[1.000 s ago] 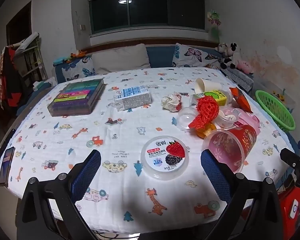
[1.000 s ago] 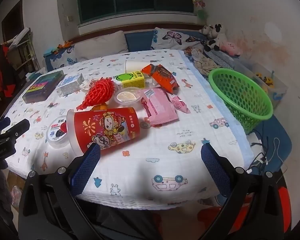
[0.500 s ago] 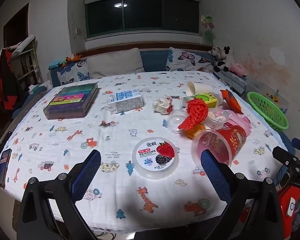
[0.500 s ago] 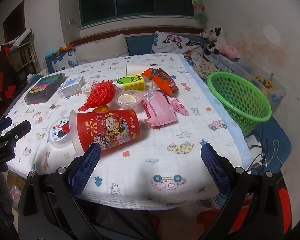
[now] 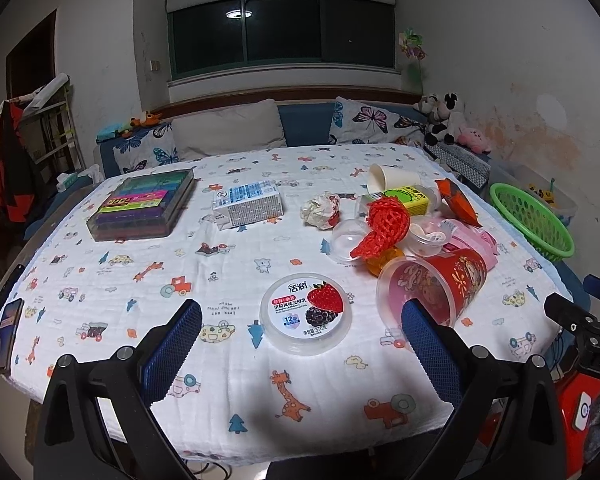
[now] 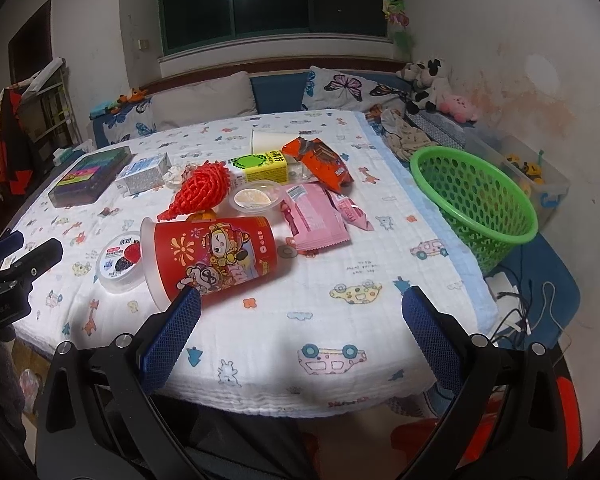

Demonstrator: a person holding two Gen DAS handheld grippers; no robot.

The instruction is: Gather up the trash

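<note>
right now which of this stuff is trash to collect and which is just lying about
Trash job: red cup, yogurt tub, red net, pink wrapper, crumpled paper, green basket.

Lying about: colourful box, phone, plush toys.

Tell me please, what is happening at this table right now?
A person holds two tongs over a table scattered with trash. Both the left tongs and the right tongs are open and hold nothing. The red cup lies on its side beside the yogurt tub. The green basket at the table's right edge looks empty; nothing is collected yet.
</note>
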